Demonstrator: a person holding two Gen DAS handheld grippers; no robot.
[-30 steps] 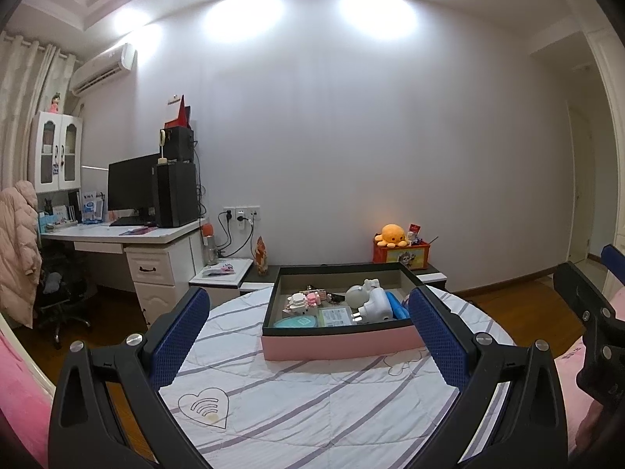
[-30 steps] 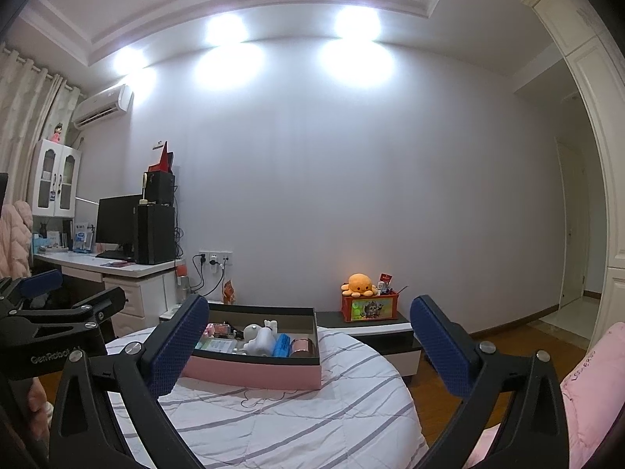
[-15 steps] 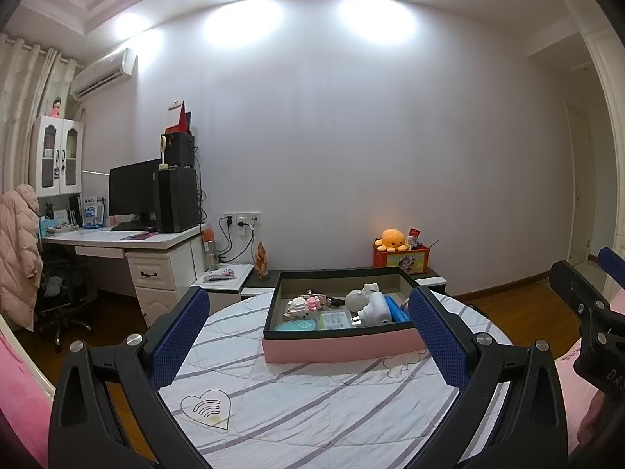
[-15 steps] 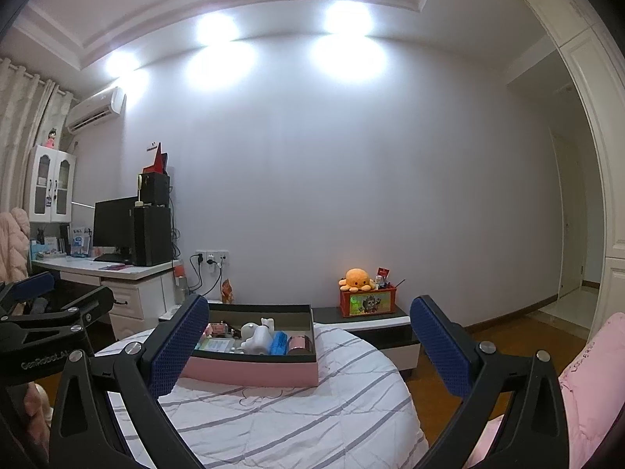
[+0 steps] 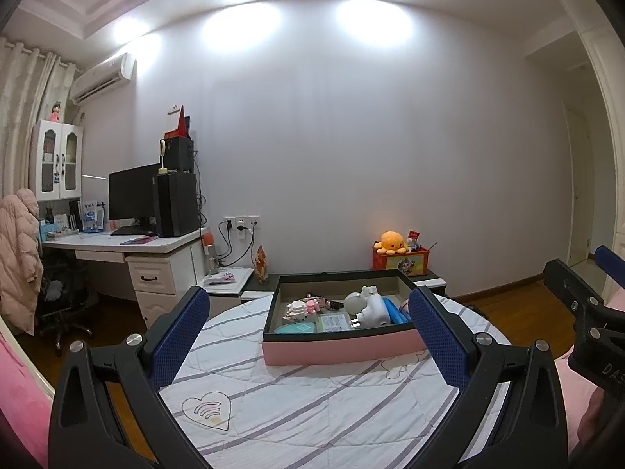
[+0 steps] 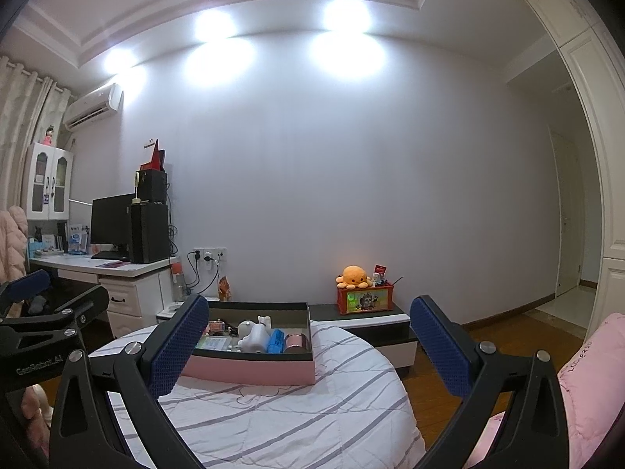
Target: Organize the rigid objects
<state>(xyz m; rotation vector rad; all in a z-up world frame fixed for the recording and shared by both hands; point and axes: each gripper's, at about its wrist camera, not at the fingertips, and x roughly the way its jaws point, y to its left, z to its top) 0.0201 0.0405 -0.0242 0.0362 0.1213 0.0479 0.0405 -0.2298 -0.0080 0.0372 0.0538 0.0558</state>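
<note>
both pairs of fingers are spread wide and grasp nothing. left gripper [image 5: 308, 330] fills the lower part of its own view, its blue-padded fingers [image 5: 177, 342] framing the round table [image 5: 312, 410], which is covered with a white cloth with grey stripes. right gripper [image 6: 308, 346] stands the same way in its own view, blue pads apart at lower left and lower right; its body also shows at the right edge of the left view, and the left gripper's body shows at the left edge of the right view.

at the far side of the table, in the centre of both frames, sits a shallow pink tray [image 5: 343, 349] with a dark inner rim. inside it lie the rigid things: a white plug adapter [image 5: 373, 310] beside a white rounded figure [image 5: 355, 301], a blue cylinder [image 6: 276, 341] just right of them, a pink metal tin [image 6: 297, 342] at the right end, a small pink and white toy [image 5: 302, 306] toward the left, a teal round lid [image 5: 300, 328] at the front left and a flat card [image 5: 332, 322] next to it. neither gripper touches the tray.

behind the table, a low cabinet carries an orange plush octopus [image 5: 392, 242] on a red box [image 5: 402, 264]. at middle left stands a white desk [image 5: 125, 244] with a black monitor [image 5: 131, 191].
</note>
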